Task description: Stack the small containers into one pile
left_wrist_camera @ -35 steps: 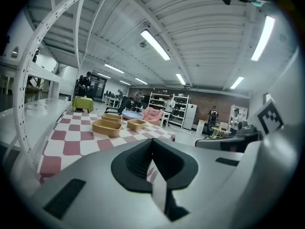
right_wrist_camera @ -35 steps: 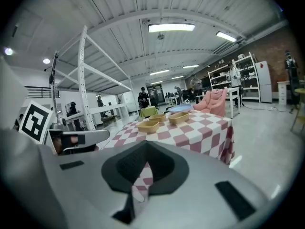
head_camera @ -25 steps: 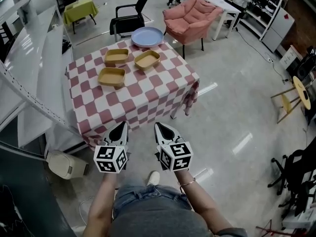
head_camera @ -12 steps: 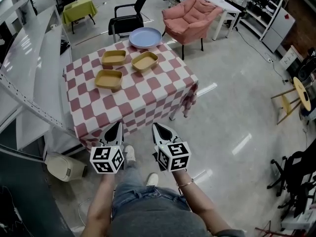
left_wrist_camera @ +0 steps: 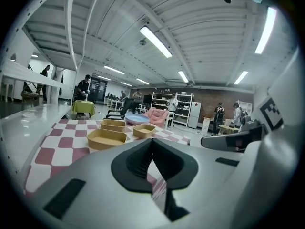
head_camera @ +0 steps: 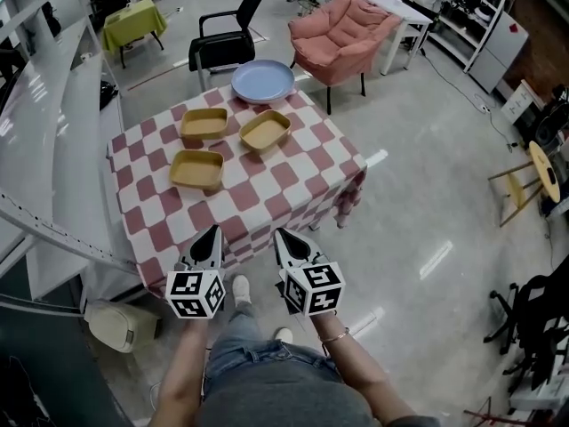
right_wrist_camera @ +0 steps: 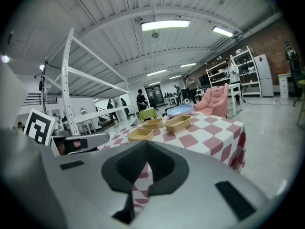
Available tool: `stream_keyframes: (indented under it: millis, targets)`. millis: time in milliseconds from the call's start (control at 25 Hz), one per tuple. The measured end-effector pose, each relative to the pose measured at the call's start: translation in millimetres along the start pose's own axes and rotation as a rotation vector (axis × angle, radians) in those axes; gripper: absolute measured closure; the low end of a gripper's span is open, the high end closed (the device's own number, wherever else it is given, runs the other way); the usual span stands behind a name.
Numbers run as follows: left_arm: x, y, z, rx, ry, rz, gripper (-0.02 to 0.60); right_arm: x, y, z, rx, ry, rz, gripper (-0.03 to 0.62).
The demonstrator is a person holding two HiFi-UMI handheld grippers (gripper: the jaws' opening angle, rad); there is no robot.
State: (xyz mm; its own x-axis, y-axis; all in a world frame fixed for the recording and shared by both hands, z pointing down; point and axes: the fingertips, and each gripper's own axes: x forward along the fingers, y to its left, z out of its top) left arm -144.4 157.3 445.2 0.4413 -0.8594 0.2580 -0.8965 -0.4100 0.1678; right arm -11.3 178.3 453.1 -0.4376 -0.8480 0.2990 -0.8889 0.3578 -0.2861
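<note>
Three small tan containers are sitting apart and unstacked on the checkered table (head_camera: 293,181): front-left container (head_camera: 196,169), back-left container (head_camera: 204,123), right container (head_camera: 265,130). None are touching each other. Blue plate (head_camera: 262,81) is sitting just behind them at the far edge. Left gripper (head_camera: 212,231) and right gripper (head_camera: 279,234) are hovering side by side at the table's near edge, well short of the containers and pointing toward them. Both are showing jaws pressed fully together, gripping nothing. Pink armchair (head_camera: 342,25) and black chair (head_camera: 227,34) are standing beyond the table.
</note>
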Motion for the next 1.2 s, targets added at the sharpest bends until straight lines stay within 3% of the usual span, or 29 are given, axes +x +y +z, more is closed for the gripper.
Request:
stream_keyframes:
  millis: [600, 1200]
  targets:
    - [99.6, 125.1, 28.3, -0.003, 0.058, -0.029, 0.566, 161.3, 1.7, 31.6, 0.024, 0.062, -0.037, 0.585]
    - [130.0, 184.7, 31.6, -0.001, 0.101, -0.027, 0.566, 220.7, 4.8, 33.1, 0.016, 0.116, -0.086, 0.584]
